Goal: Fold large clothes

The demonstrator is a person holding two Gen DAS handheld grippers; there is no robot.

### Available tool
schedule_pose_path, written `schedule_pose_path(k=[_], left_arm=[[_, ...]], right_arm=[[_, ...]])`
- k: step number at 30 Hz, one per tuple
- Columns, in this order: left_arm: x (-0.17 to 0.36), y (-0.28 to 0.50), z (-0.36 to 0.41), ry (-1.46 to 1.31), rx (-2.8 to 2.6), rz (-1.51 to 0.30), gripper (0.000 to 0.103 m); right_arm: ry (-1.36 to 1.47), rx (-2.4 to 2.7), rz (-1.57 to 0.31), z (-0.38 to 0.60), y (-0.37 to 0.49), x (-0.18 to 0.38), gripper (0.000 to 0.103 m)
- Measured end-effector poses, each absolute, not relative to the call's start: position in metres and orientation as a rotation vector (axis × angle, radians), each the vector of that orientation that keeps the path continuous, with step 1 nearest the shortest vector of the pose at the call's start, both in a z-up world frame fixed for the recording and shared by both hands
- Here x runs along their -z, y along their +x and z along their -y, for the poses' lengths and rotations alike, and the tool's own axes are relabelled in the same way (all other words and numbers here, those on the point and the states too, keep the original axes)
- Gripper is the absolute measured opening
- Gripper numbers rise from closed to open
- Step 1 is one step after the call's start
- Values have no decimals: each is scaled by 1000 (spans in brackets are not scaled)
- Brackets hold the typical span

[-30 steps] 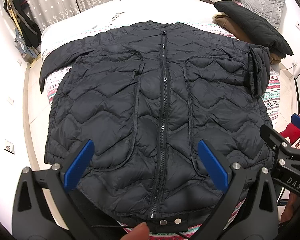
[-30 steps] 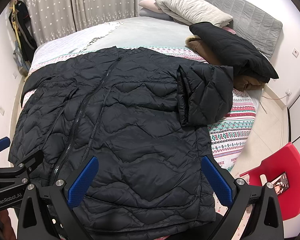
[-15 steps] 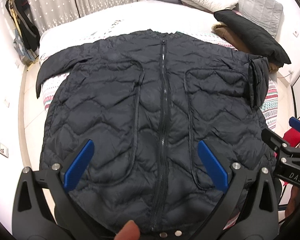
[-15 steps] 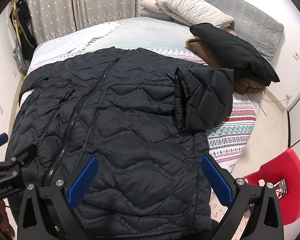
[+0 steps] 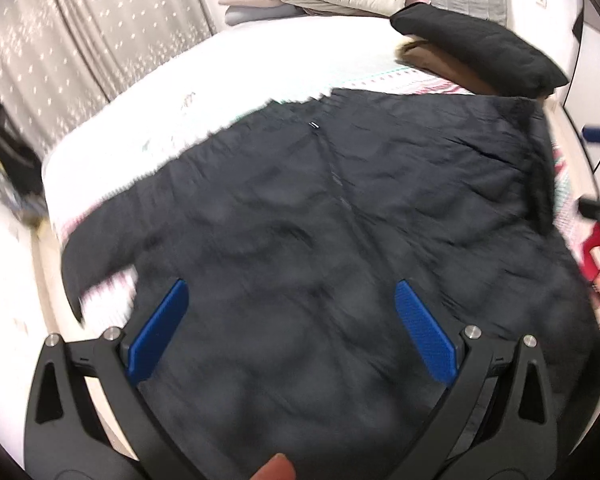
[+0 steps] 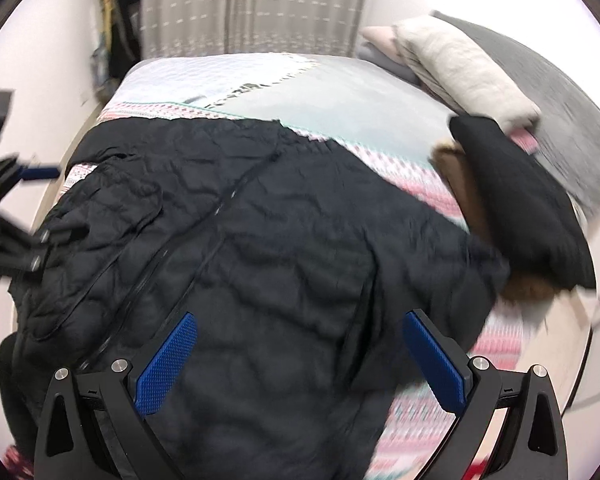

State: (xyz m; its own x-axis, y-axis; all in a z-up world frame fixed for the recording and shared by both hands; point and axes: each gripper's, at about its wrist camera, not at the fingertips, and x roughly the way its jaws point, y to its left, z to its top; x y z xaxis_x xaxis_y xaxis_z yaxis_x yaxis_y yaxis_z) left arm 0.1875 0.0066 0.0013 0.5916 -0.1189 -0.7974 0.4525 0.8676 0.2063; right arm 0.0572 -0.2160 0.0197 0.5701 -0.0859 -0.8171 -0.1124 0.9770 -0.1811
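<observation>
Blue-padded jaws of the left gripper (image 5: 290, 332) and the right gripper (image 6: 298, 362) are standing wide apart, gripping nothing, both hovering over the near hem of the black quilted jacket (image 5: 340, 260). That jacket is lying front-up and zipped across the patterned bedspread (image 6: 420, 412), one sleeve (image 5: 96, 248) trailing off the bed edge. Risk, in my judgement: slippery padded fabric sliding or bunching under a shallow pinch, with the folded black garment (image 6: 520, 200) beyond crowding the fold.
</observation>
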Motion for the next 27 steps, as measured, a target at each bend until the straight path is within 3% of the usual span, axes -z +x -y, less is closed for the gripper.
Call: schedule_pose_path(k=[10,19,23,25,27], left_arm=[[44,382,-29,507,375,-971,103],[122,531,-63,500,233,-1044,101],[135,562,-88,333,289,-1108,100],[142,562,-94,255,325,-1150,92],[143,553,-95,226,358,-1142,72]], right_arm=[[-141,-79,-1144,291,213,-3,103],[-131,49,-1249,372,328,76,103],[-111,101,-1295,402,351,114,99],[-79,126,-1339,415,357,139,92],[9,104,-1329,421,356,152,88]])
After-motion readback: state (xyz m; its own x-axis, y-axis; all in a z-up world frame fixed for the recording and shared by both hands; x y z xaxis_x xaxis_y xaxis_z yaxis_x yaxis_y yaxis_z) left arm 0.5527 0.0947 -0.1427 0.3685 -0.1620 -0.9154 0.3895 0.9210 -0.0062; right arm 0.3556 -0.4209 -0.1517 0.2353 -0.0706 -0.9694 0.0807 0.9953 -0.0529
